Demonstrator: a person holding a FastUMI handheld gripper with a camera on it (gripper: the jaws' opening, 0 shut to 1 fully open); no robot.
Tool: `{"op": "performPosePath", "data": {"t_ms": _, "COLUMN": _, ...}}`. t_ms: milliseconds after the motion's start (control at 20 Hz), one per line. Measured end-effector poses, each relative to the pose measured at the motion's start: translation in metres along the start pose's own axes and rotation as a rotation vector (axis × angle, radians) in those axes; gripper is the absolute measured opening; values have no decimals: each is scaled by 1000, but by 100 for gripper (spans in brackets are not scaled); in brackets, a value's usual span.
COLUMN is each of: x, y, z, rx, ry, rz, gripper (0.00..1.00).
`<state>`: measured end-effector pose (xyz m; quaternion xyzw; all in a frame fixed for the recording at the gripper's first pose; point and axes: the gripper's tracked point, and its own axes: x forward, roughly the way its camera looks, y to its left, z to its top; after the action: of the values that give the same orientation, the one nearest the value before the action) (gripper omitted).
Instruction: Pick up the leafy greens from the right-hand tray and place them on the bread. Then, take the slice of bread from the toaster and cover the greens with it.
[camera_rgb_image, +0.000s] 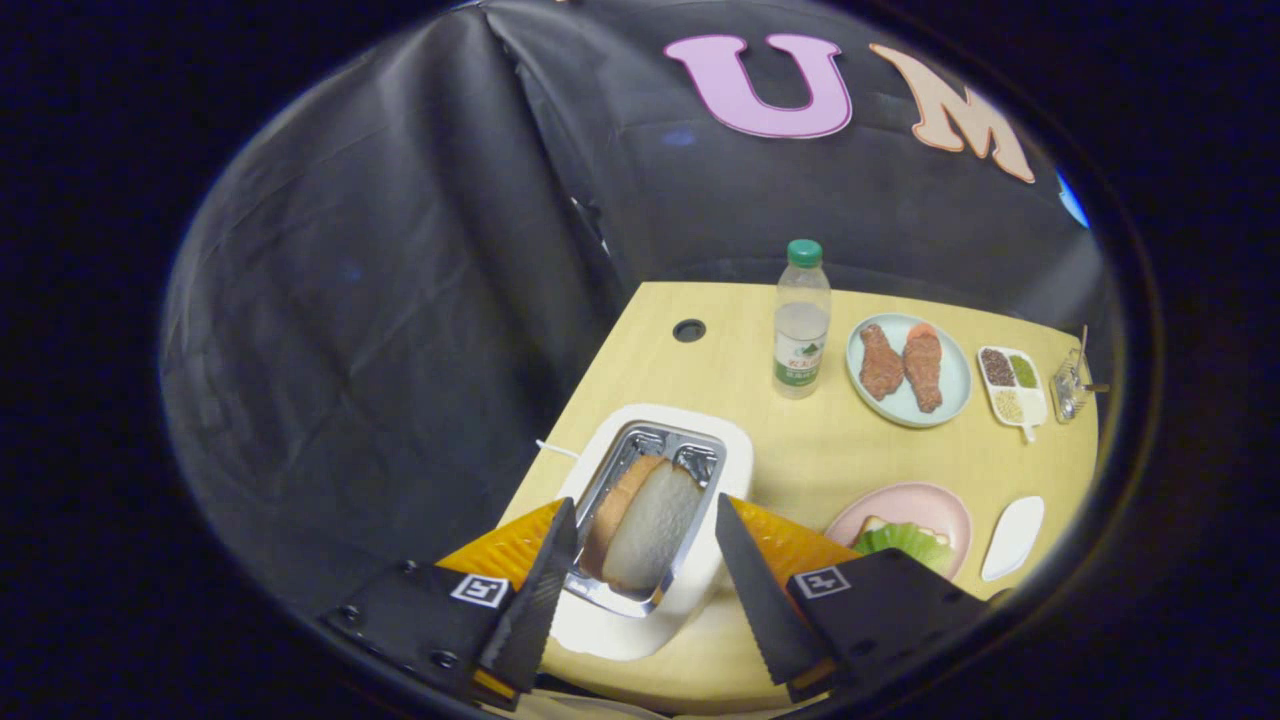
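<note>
Claw (645, 580) spread wide and empty, poised straddling the bread slice (645, 525) upright in the near-left toaster (735, 450) for a grasp, greens (905, 543) already laid on bread on the pink plate (935, 500) at right on the desk (820, 450).

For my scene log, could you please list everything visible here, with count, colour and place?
table: one, pale wood
toaster: one, white, between the fingers
bread slice: one, in the toaster slot
bottle: one, clear, green cap, beyond the toaster
blue plate: one, two brown meat pieces
pink plate: one, bread and leafy greens
divided dish: one, white
white tray: one, beside pink plate
gripper: one, black, open, straddling the toaster
</note>
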<state>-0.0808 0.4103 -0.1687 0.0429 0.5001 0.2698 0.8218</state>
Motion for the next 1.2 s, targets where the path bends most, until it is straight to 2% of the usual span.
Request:
{"op": "performPosePath", "data": {"t_ms": 150, "x": 8, "y": 4, "z": -4, "rx": -6, "ry": 22, "rz": -1, "gripper": 84}}
{"op": "performPosePath", "data": {"t_ms": 400, "x": 20, "y": 0, "z": -7, "rx": -6, "ry": 31, "rz": -36, "gripper": 34}}
{"op": "performPosePath", "data": {"t_ms": 500, "x": 10, "y": -4, "z": -5, "rx": -8, "ry": 41, "rz": -46, "gripper": 15}}
{"op": "performPosePath", "data": {"t_ms": 600, "x": 5, "y": -6, "z": 2, "rx": 2, "ry": 22, "rz": -46, "gripper": 4}}
{"op": "performPosePath", "data": {"t_ms": 1200, "x": -70, "y": -30, "z": 46, "rx": 58, "ry": -150, "rz": 22, "gripper": 5}}
